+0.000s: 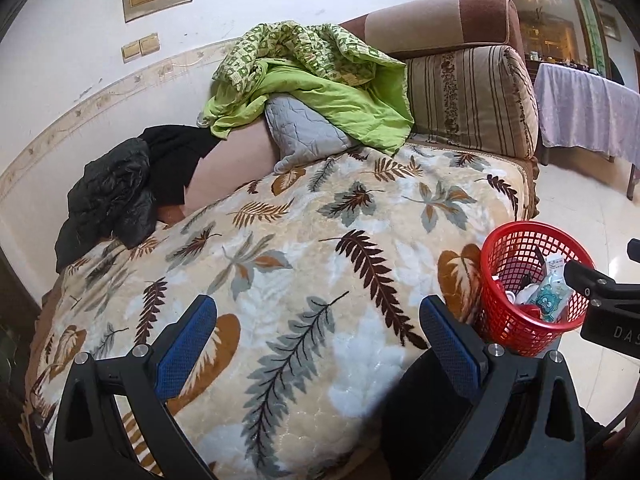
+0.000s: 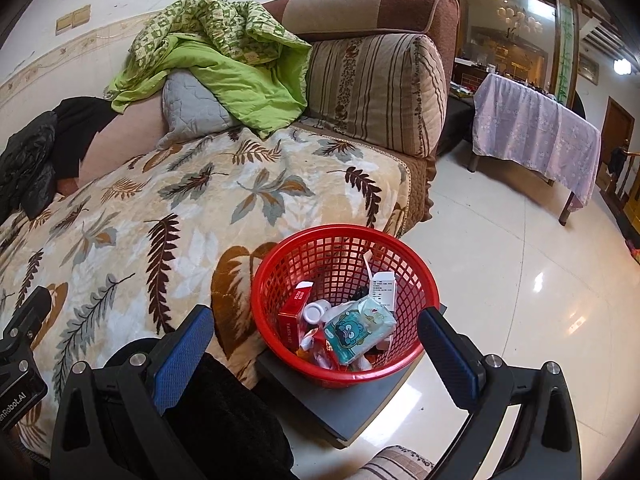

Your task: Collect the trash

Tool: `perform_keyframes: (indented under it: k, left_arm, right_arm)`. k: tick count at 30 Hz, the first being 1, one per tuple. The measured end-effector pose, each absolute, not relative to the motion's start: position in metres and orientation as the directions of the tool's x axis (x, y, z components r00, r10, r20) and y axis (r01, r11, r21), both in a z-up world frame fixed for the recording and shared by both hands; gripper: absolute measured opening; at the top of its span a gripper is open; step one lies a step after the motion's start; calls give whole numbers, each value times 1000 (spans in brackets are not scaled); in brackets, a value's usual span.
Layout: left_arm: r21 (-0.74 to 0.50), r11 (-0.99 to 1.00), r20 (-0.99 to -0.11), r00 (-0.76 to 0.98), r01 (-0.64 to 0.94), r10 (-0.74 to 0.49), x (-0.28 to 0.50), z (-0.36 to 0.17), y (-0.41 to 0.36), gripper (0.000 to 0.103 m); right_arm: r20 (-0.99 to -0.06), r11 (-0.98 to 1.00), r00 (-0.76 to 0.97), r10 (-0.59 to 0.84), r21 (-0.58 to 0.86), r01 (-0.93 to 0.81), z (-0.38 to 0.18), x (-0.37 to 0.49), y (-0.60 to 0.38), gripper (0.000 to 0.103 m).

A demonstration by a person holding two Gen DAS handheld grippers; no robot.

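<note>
Left gripper (image 1: 318,338) spread wide and empty over the leaf-patterned blanket (image 1: 304,240). Right gripper (image 2: 316,346) likewise wide, holding nothing, above the red basket (image 2: 404,370) with a red box (image 2: 294,316) and teal packet (image 2: 356,330) inside.

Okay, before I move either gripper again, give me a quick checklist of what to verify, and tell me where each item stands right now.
1. Left gripper open and empty: ok, nothing between its fingers.
2. Right gripper open and empty: ok, it is over the near rim of the red basket.
3. Basket upright and steady: ok, it stands on a dark flat board beside the sofa.
4. Trash inside the basket: ok, a red box, a teal cartoon packet and a white paper slip lie in it.
5. Leaf-print blanket free of trash: ok in the part shown.
6. Trash under the green quilt or black jacket: cannot tell.
</note>
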State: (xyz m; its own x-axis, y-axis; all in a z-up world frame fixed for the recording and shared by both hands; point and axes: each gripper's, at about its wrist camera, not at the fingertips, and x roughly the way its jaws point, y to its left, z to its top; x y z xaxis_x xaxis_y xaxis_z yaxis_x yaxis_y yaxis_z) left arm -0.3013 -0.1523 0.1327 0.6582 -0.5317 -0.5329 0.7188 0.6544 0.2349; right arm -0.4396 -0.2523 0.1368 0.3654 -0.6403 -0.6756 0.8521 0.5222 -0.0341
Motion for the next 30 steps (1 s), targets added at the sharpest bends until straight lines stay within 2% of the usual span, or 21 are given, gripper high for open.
perform_keyframes:
  k: [30]
  left_arm:
    - [226,658,-535,656,718,-532,-299,131,-149,101]
  right_arm:
    - [-685,531,366,-630,-37,846,135,-438,-252,103]
